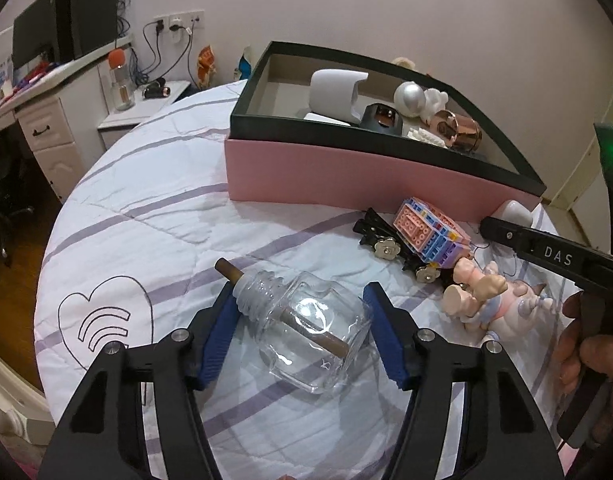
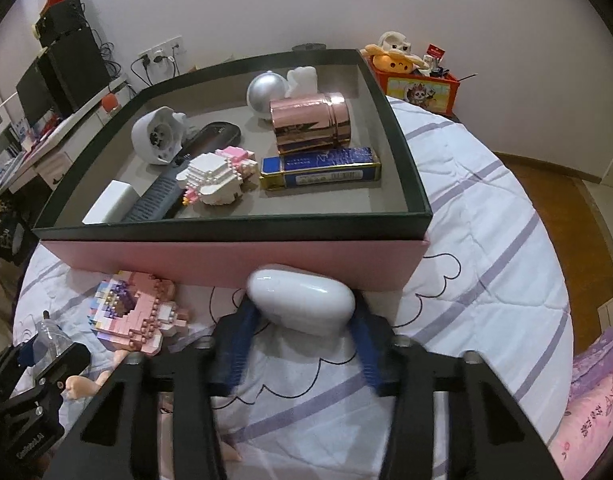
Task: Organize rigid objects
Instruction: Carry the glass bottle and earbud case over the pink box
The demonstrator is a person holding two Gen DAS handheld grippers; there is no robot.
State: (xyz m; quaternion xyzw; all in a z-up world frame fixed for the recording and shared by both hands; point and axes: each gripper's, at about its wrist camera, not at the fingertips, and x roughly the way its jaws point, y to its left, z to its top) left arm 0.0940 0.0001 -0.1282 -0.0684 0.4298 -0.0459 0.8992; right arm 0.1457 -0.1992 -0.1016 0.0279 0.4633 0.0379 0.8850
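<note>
Both grippers are at the pick-up step on the striped white quilt [image 1: 154,184]. The left gripper [image 1: 302,332] has its blue pads around the clear glass bottle with a brown stick [image 1: 306,332]; the left pad touches the neck, but a gap shows at the right, so it is not yet clenched. The right gripper [image 2: 300,320] grasps the glossy white oval case [image 2: 300,300], just beside the pink box with a dark rim [image 2: 234,256]. I think the next move is lifting both over the rim. The bottle's underside is hidden.
</note>
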